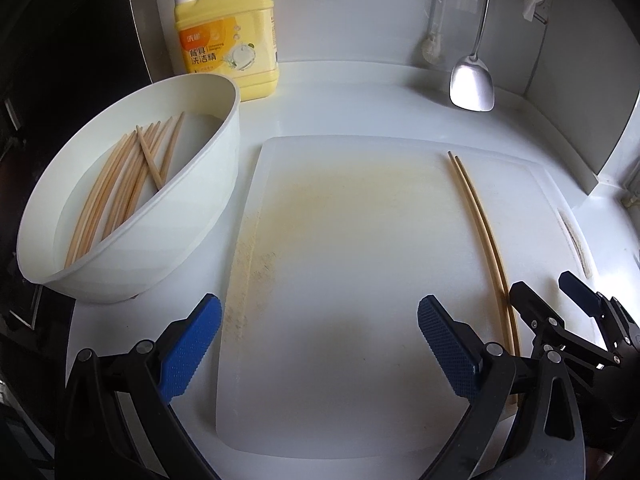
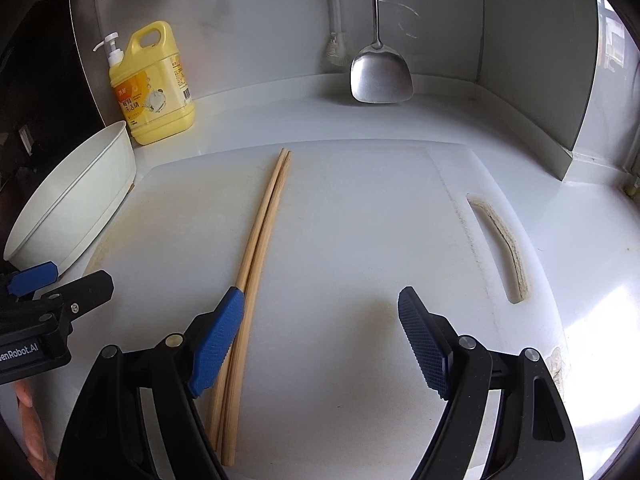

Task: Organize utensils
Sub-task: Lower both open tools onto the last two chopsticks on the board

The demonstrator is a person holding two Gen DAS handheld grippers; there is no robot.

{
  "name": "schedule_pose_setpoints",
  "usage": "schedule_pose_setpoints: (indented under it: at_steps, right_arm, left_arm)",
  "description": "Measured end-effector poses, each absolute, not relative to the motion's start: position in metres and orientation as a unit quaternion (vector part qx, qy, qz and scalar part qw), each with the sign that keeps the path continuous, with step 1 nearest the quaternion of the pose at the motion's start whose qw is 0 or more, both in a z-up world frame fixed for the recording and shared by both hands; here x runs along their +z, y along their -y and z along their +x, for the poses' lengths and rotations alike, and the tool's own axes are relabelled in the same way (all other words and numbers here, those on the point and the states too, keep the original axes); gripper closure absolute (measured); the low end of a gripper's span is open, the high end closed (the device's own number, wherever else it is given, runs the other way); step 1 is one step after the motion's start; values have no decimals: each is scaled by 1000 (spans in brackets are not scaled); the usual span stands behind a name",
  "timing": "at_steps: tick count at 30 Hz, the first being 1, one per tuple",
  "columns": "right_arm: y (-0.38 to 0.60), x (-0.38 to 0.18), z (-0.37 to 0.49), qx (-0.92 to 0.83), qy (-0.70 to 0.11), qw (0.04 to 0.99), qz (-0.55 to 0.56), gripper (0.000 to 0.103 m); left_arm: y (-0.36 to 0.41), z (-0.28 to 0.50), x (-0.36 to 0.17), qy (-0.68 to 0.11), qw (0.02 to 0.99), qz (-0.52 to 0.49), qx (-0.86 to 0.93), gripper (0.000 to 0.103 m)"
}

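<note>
On the white cutting board (image 2: 360,240) two chopsticks (image 2: 260,248) lie touching side by side; they look light, stiff and prone to roll, so I would pinch mid-shaft. Right tool (image 2: 320,336) and left tool (image 1: 320,344) both gape, empty. More chopsticks sit in the bowl (image 1: 208,208) at left, with bare board between.
</note>
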State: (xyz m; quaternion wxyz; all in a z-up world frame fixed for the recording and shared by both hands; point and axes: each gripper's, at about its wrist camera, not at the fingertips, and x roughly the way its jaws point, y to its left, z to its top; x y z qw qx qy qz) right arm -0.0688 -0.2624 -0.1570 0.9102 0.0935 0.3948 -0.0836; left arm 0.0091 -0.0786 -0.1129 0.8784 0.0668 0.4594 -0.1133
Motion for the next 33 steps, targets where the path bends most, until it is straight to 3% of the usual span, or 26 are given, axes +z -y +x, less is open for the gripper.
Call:
schedule_pose_setpoints:
  at_steps: [21,25,30,33]
  right_arm:
    - [245,-160,-59,-76,-392,916,45,29]
    - [243,-159,-59,-62,-389,919,38,41]
    - [238,-157,-61,-44,-387,921,23,67]
    - [242,-157,-61,-38,-385,922,24,74]
  left_arm:
    - [71,13,-113,-456,881,60,-110,6]
    - [76,13,-115,-458,880,56,-112,6]
    - [84,13,-116,-458,879,57,-118,6]
    - [90,13,-116,-457,879,57,-122,6]
